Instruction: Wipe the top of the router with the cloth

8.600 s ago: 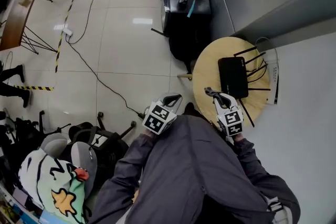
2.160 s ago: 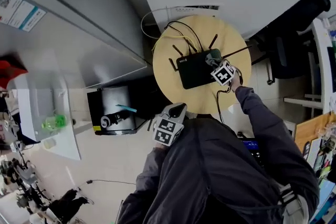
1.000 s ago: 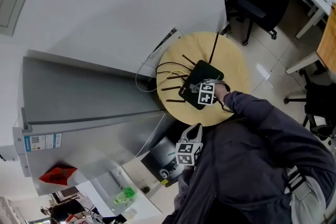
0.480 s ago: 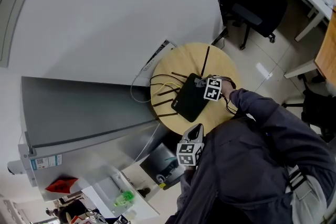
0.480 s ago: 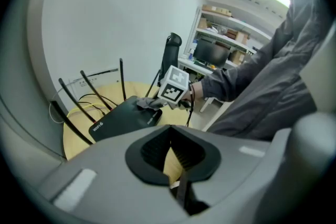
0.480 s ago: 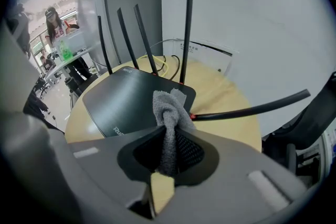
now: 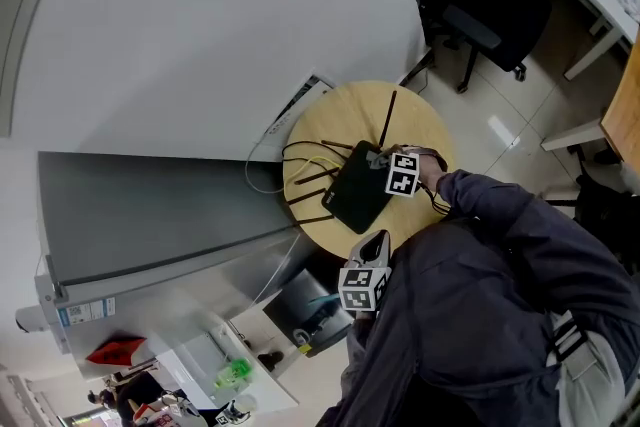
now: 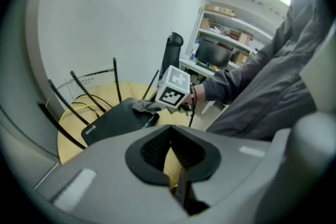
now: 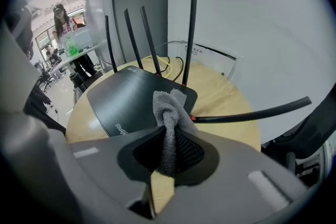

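A black router (image 7: 356,192) with several thin antennas lies on a small round wooden table (image 7: 322,130). My right gripper (image 7: 379,158) is shut on a grey cloth (image 9: 169,108), whose bunched end rests on the router's (image 9: 128,97) corner nearest the wall. One antenna (image 9: 252,111) lies flat across the table just past the cloth. My left gripper (image 7: 379,242) hangs off the table's near edge, close to my body, shut with nothing in it. In the left gripper view the router (image 8: 113,122), the cloth (image 8: 144,106) and the right gripper's marker cube (image 8: 174,89) all show ahead.
Black and yellow cables (image 7: 305,155) loop on the table behind the router. A white wall and a grey panel (image 7: 150,210) close off the far side. A black office chair (image 7: 470,10) stands to the right, and a black case (image 7: 305,305) sits on the floor below the table.
My right gripper has slid the cloth from the middle of the router's top to its corner by the wall. The left gripper has stayed by my body.
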Motion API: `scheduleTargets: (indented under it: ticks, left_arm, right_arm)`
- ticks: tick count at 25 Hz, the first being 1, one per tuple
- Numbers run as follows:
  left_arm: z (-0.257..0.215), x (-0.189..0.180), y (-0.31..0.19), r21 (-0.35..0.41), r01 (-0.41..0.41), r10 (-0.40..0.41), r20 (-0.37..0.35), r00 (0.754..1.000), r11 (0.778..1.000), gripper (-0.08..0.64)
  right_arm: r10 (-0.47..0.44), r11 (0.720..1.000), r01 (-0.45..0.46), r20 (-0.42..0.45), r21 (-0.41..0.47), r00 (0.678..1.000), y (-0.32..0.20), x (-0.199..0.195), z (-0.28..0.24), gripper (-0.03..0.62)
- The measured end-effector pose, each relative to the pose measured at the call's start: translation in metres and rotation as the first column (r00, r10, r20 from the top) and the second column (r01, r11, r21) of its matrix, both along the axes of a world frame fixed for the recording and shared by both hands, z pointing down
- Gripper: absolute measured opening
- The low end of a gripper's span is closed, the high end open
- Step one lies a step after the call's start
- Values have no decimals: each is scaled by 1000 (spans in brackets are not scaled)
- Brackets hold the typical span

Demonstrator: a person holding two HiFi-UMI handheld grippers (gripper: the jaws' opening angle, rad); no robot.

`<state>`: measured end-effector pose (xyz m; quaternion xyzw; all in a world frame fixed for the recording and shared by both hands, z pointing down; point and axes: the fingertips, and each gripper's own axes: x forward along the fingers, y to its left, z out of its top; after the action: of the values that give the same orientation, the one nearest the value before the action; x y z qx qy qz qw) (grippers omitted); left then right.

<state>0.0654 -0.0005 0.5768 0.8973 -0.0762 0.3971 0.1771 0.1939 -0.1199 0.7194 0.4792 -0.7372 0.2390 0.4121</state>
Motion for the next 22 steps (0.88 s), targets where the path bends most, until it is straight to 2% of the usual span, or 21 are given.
scheduleTargets:
  ticks: [4,16,22]
  left_arm:
    - [-2,-18,-6,-3,4,-4,-1,1000,1000,0]
    - [-2,-119,-33,-3,33,-33,1,999,999,0]
    - [0,-143,-35,-15,7,-7,-13,1000,1000,0]
  right_arm:
    - [-25,999,25,23,22,999,-5,-33,-11,35]
    - [-176,984,177,59,-10,983,-13,-198,-7,35]
    - [-177,984,178,47,-23,983,-10,-229,-2,35]
